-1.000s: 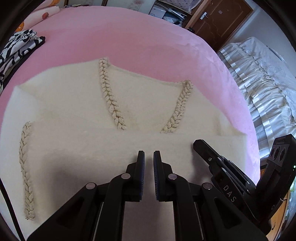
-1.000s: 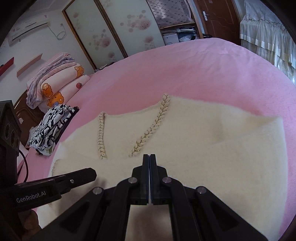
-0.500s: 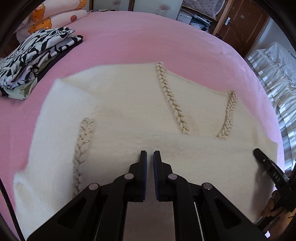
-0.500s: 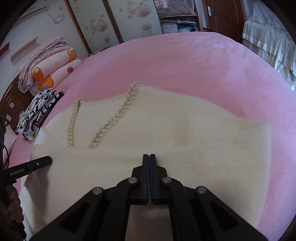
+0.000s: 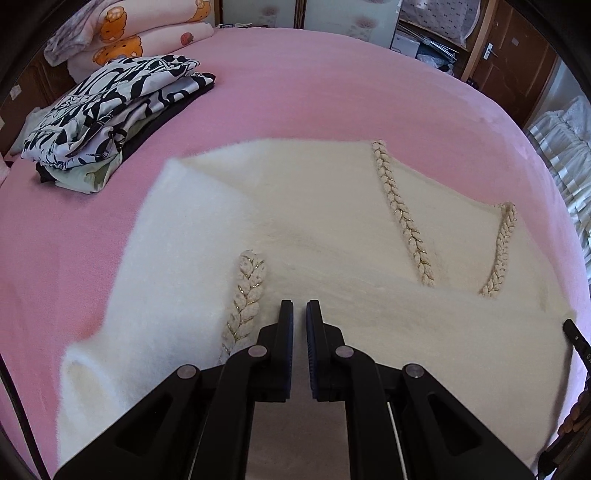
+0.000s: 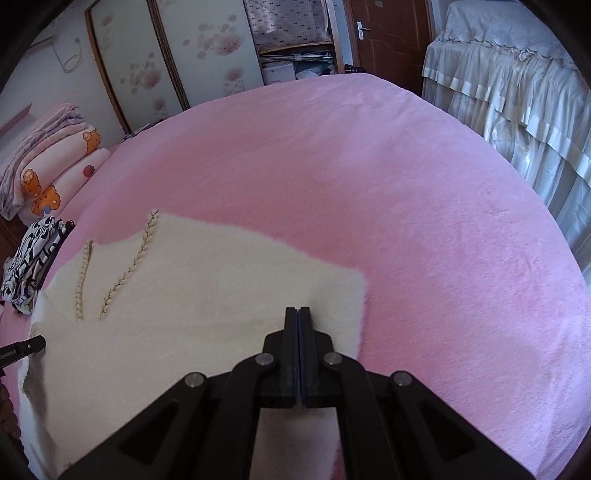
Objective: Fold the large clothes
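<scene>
Left wrist view: a cream sweater point(image 5: 332, 229) lies flat on the pink bed point(image 5: 295, 92), partly folded, filling the frame from 8 o'clock to 3 o'clock. Three braided trims with gold thread run across it: one just beside the fingers at 10 o'clock point(image 5: 245, 299), and two converging toward each other at 1 to 2 o'clock point(image 5: 402, 218). The left gripper point(image 5: 299, 308) points steeply down over the sweater's near fold; its jaws are nearly clenched, a narrow slit between them, with nothing pinched. At 3 o'clock, at the sweater's right edge, the black tip of the right gripper point(image 5: 576, 341) enters the frame. A folded pile of black-and-white patterned clothes point(image 5: 110, 110) sits at 10 o'clock, well apart from the sweater, with rolled bear-print blankets point(image 5: 129, 37) beyond it at 11 o'clock.

Right wrist view: the right gripper point(image 6: 299, 312) hovers over the sweater's right-hand corner point(image 6: 332, 295), near its edge; the jaws are fully clenched, pads touching, grasping nothing. The sweater spreads from centre to 8 o'clock; bare pink bed covers 12 to 4 o'clock. The left gripper's tip point(image 6: 26, 347) shows at 9 o'clock against the sweater's far edge. A sliding wardrobe point(image 6: 177, 55) stands at 11 o'clock, a brown door point(image 6: 388, 33) at 12 o'clock, and a frilled white cover point(image 6: 517, 92) at 2 o'clock.
</scene>
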Demonstrator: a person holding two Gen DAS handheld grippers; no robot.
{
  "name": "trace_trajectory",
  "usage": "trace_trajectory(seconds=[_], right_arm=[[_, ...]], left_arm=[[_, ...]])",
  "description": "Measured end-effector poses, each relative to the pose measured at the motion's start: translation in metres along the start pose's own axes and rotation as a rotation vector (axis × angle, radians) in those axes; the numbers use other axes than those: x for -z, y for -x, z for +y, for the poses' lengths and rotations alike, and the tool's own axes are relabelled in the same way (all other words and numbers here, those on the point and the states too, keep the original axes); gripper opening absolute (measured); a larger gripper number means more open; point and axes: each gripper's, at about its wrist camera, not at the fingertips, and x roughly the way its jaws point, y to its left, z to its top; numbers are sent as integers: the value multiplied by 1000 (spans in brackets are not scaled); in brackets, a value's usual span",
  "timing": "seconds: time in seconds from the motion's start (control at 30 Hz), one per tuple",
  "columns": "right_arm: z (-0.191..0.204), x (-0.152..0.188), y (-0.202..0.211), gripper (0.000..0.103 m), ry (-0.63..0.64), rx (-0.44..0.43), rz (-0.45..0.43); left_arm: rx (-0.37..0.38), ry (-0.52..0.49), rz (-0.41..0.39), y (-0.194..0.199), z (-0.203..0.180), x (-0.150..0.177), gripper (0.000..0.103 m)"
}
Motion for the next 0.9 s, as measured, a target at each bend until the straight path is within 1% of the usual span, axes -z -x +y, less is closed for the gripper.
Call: trace_trajectory(seconds=[0.07, 0.2, 0.47, 0.6, 0.67, 0.77, 0.8, 0.9], right_arm=[[-2, 1, 2, 0, -9, 2, -20], [-4, 1, -3, 0, -23, 25, -29], [-27, 7, -20, 0, -110, -1, -12], [-21, 5, -18, 0, -84, 19, -6], [-20, 4, -14, 0, -92, 20, 3], [-29, 4, -13, 0, -156, -18, 33], [-30, 4, -12, 0, -159, -22, 43], [-26, 5, -7, 0, -126, 0, 49]], left_arm=[[0, 19, -2, -2, 3, -1, 6], [-12, 13, -4, -7, 4, -2, 6], [12, 26, 0, -13, 11, -3, 6], [-11, 11, 5, -12, 7, -4, 6], [-13, 6, 12, -10, 5, -2, 6], [3, 20, 20, -7, 5, 1, 6], [12, 32, 25, -6, 5, 2, 6], [32, 52, 35, -1, 6, 5, 6]])
